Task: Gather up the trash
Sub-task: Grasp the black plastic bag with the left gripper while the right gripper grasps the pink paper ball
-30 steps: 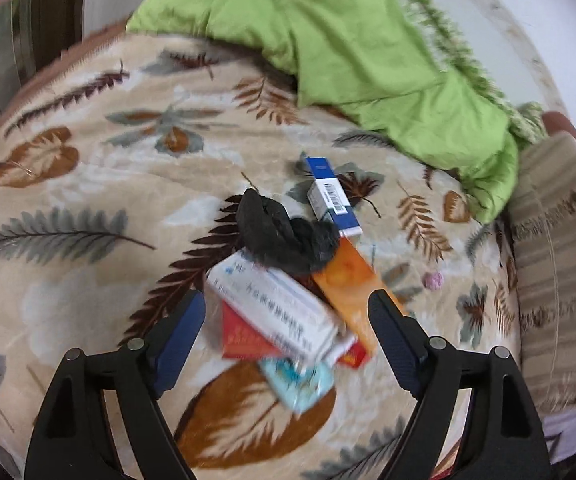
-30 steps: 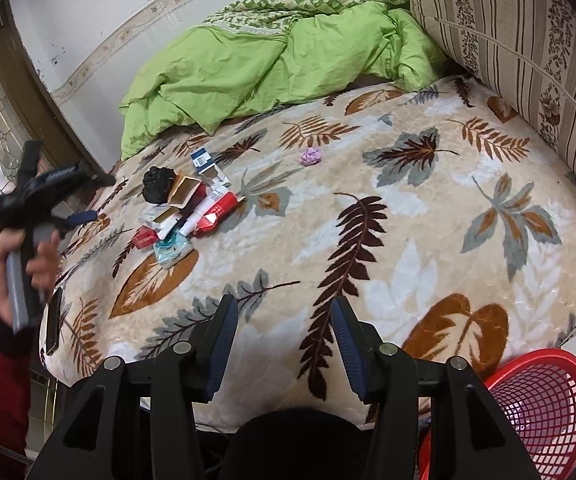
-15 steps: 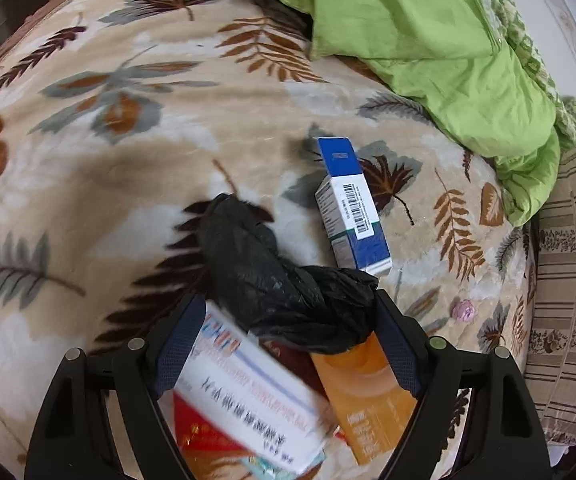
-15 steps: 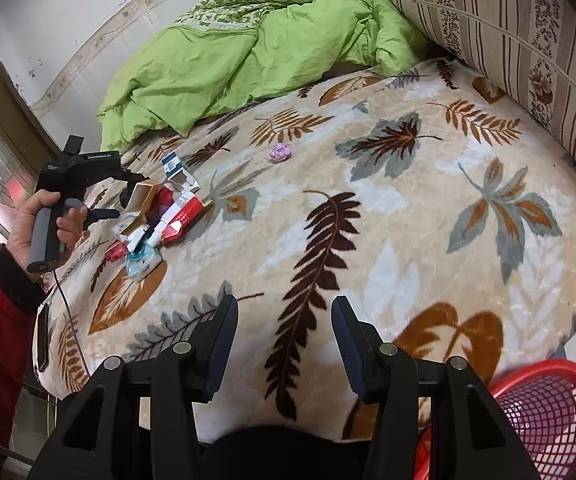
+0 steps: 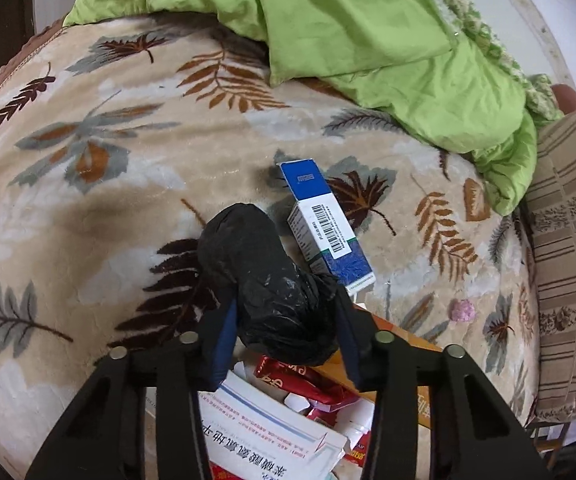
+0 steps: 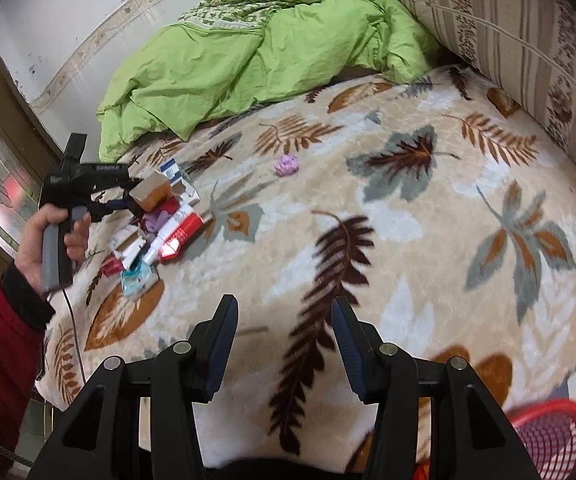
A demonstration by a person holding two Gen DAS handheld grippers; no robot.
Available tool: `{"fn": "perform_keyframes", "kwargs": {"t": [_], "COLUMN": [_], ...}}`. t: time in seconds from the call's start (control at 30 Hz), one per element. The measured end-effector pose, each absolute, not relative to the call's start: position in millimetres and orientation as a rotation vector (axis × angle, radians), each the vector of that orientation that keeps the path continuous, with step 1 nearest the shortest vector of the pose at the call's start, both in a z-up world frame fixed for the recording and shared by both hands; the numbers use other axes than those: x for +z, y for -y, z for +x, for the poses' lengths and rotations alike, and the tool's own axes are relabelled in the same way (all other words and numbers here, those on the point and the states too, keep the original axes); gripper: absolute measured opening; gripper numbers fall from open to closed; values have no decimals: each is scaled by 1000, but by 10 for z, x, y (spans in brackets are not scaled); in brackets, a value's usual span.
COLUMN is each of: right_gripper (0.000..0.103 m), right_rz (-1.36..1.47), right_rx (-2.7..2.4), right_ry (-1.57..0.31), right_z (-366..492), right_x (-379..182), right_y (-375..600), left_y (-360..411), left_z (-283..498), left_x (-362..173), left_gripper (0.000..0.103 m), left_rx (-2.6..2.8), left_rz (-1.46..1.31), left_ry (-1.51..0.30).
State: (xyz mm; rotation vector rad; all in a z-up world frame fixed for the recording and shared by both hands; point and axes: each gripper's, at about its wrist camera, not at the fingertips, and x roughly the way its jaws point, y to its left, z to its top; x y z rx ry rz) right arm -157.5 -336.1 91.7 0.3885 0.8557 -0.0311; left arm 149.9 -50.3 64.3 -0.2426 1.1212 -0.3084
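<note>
Crumpled black plastic bag [image 5: 272,280], glossy and wrinkled, atop a pile of cartons [image 5: 272,436] on the leaf-patterned bed [image 5: 128,184]. Left tool [image 5: 286,328] is closing, pads pressing the bag's sides. Right tool [image 6: 284,344] hangs half open, empty, above the bed.

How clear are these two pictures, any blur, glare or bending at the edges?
Left wrist view: sharp; the barcode on the blue and white box is crisp, the black bag shows small shiny highlights, and a soft shadow falls on the blanket to its left. Right wrist view: the blanket is smeared by motion blur, the red basket is blurred. Both bend at the dark round edges.
</note>
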Motion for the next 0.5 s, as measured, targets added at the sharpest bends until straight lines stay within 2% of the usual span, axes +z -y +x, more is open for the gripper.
{"fn": "perform_keyframes", "kwargs": {"t": [0.27,0.5], "right_gripper": [52,52], "right_rz": [367,317], "right_rx": [-11,-18], "right_ry": [-823,-854], "right_z": [-877,-55], "right_x": [875,543], "right_y": [3423,3464], "left_y": [285,246], "left_z": [1051,490], "left_x": [974,1142], "left_gripper": [39,39], "left_rx": [-421,-491], "left_rz": [-277,-240], "left_ry": [-998,-904]}}
